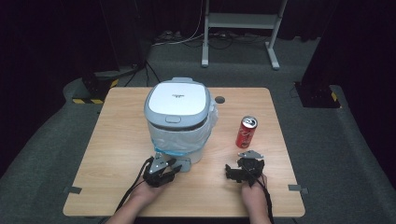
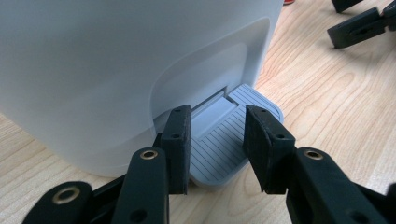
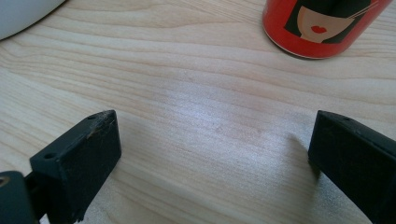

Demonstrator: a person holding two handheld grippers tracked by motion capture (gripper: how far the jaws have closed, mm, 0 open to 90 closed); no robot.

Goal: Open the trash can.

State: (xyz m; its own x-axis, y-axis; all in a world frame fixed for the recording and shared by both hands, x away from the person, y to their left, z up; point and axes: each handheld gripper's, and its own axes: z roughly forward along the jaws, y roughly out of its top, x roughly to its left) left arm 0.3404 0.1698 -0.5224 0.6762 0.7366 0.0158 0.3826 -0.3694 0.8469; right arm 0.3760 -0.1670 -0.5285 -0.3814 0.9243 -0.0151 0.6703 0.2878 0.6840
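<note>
left tool (image 2: 217, 147): released, jaws straddling the grey pedal (image 2: 224, 144) at frame centre | right tool (image 3: 210, 158): released, wide over bare counter (image 3: 196, 93) | bin (image 1: 180, 119): high view centre, lid shut | red can (image 1: 246, 132): right of bin; printed face in right gripper view, upper right

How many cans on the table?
1: a red can stands upright right of the white bin, just ahead of the right tool. Others could hide behind the bin.

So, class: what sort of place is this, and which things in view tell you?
Probably a lab or recording studio: dark curtained walls, cables on the carpet, and one wooden table staged with a pedal bin and a red can.
</note>
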